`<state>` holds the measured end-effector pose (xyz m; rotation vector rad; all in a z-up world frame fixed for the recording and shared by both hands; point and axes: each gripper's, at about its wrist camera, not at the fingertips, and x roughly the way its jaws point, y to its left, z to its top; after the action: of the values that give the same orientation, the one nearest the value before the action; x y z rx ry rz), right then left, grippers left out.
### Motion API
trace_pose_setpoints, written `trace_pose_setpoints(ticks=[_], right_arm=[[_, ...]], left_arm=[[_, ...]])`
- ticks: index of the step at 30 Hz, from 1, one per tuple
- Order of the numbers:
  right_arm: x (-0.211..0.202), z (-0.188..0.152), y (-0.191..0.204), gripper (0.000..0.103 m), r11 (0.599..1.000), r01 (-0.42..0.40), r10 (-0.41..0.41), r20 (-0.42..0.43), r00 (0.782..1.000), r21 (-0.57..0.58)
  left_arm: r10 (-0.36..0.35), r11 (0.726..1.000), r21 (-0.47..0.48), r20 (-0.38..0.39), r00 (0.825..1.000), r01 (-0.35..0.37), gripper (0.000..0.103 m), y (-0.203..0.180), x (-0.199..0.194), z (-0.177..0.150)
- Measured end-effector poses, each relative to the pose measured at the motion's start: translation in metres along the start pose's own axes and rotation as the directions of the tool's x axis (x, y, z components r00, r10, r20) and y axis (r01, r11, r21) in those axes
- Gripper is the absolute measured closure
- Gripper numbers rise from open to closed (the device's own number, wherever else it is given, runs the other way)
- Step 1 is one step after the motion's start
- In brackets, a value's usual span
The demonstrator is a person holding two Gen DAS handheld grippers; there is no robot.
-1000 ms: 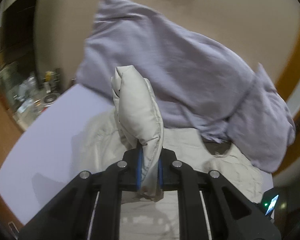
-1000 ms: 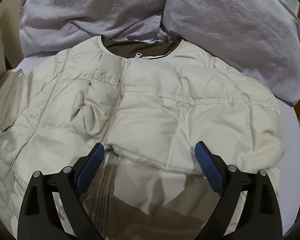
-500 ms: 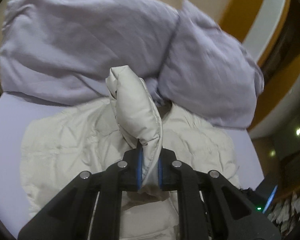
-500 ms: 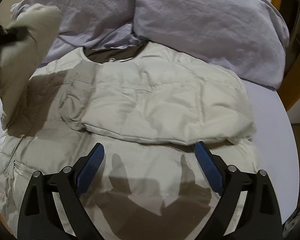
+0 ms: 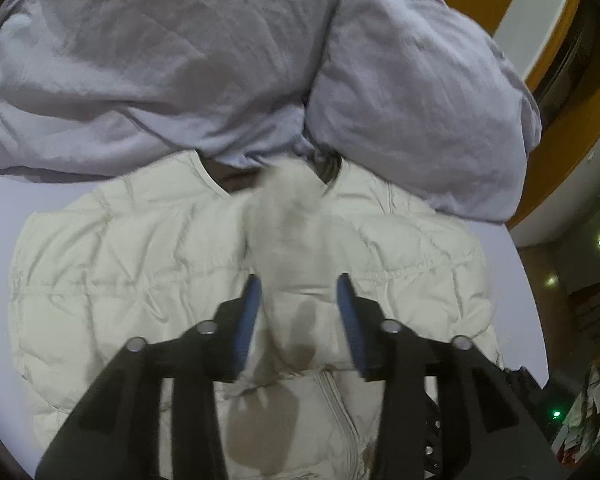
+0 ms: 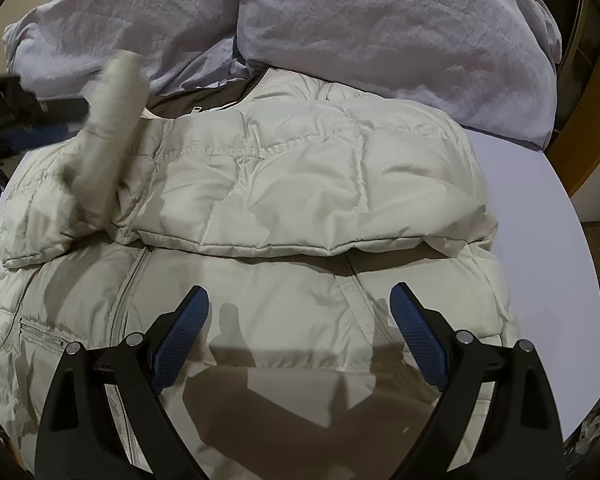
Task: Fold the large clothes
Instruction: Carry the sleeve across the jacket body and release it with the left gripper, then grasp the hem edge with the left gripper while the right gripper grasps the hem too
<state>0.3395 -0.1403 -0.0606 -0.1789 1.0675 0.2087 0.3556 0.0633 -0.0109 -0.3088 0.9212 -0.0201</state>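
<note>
A cream quilted puffer jacket (image 6: 300, 168) lies flat on a pale lilac bed, collar toward the pillows; it also shows in the left wrist view (image 5: 120, 264). Its right sleeve lies folded across the chest. Its left sleeve (image 5: 292, 224) is blurred, dropping between the spread blue pads of my left gripper (image 5: 299, 312), which is open. In the right wrist view the sleeve (image 6: 108, 132) falls at the left beside the left gripper. My right gripper (image 6: 299, 336) is open and empty above the jacket's lower front.
Two large lilac pillows (image 5: 180, 60) (image 6: 400, 32) lie at the head of the bed behind the collar. The bed sheet (image 6: 540, 220) shows bare at the right. A wooden frame (image 5: 560, 40) and dark floor lie beyond the right edge.
My left gripper has opened and let go of the left sleeve, which is dropping onto the jacket's chest. Both views have swung further over the jacket.
</note>
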Motion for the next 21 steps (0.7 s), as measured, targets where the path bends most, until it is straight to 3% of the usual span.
trace_pose_setpoints(ticks=[6,17,21], right_arm=[[0.001,-0.001,-0.001,0.009,1.000,-0.002,0.002,-0.006,1.000,0.005],[0.000,-0.002,-0.004,0.009,1.000,0.004,-0.004,-0.016,1.000,0.010],[0.003,-0.006,-0.008,0.009,1.000,0.010,-0.010,-0.033,0.999,0.024]], left_arm=[[0.053,0.998,-0.020,-0.011,0.999,-0.053,0.059,0.017,0.009,0.004],[0.129,0.990,0.078,-0.105,0.986,-0.121,0.061,0.005,0.069,-0.021],[0.168,0.981,0.117,-0.104,0.980,-0.156,0.061,0.003,0.086,-0.036]])
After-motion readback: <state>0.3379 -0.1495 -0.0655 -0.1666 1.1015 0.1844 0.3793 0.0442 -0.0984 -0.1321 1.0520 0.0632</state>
